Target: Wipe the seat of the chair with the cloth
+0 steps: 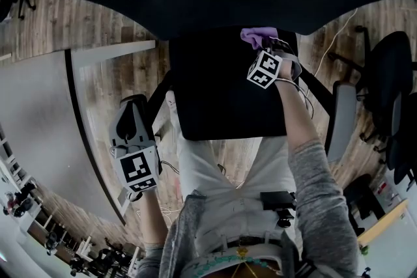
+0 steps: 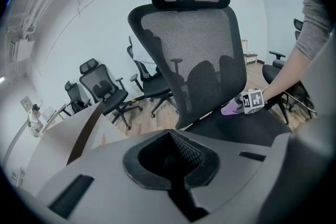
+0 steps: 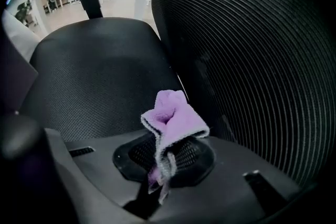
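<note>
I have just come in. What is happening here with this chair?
A person stands at an office chair with a gripper in each hand. The right gripper is shut on a purple cloth and holds it over the rear of the seat, close to the backrest. Whether the cloth touches the seat is unclear. The left gripper is shut and empty, off to the chair's side, away from the seat.
</note>
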A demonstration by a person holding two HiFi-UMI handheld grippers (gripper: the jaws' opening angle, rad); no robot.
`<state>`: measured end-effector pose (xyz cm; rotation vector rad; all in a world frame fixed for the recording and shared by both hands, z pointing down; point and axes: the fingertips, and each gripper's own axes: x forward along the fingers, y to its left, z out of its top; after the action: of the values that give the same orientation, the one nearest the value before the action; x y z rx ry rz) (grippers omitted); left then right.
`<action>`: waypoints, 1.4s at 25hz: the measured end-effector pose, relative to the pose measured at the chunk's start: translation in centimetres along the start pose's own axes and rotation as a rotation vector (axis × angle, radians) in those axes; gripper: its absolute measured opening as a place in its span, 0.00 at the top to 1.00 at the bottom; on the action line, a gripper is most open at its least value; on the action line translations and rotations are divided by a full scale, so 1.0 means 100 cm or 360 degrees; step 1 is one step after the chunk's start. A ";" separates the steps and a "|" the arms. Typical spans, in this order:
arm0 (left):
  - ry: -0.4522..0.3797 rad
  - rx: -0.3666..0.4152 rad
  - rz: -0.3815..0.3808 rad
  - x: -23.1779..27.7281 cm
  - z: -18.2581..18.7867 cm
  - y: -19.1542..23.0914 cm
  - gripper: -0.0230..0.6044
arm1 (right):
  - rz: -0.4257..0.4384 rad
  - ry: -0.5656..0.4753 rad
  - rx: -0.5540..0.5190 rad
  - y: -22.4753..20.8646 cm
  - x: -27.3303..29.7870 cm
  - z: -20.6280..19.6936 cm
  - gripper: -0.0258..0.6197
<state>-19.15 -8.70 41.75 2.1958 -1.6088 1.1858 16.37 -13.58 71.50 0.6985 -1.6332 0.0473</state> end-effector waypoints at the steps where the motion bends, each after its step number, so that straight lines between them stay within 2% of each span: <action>1: 0.0001 0.0002 0.0001 0.000 0.000 0.000 0.96 | -0.0001 0.0007 0.0014 -0.001 0.000 -0.004 0.89; 9: 0.0006 0.0004 0.0002 0.001 0.000 0.001 0.96 | -0.0036 0.0040 0.0180 -0.012 -0.010 -0.032 0.89; 16: 0.0006 0.0013 0.0002 0.001 0.000 0.001 0.96 | -0.0060 0.0052 0.0206 -0.017 -0.016 -0.049 0.89; 22: 0.0011 0.0017 0.0012 0.002 0.000 -0.001 0.96 | -0.0083 0.0061 0.0312 -0.022 -0.018 -0.066 0.89; 35: 0.0002 0.0011 0.0002 0.001 0.001 -0.001 0.96 | -0.0087 0.0037 0.0504 -0.025 -0.019 -0.070 0.89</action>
<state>-18.97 -8.78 41.81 2.1981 -1.6087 1.1942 23.74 -11.97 70.33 0.9795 -1.5994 0.2782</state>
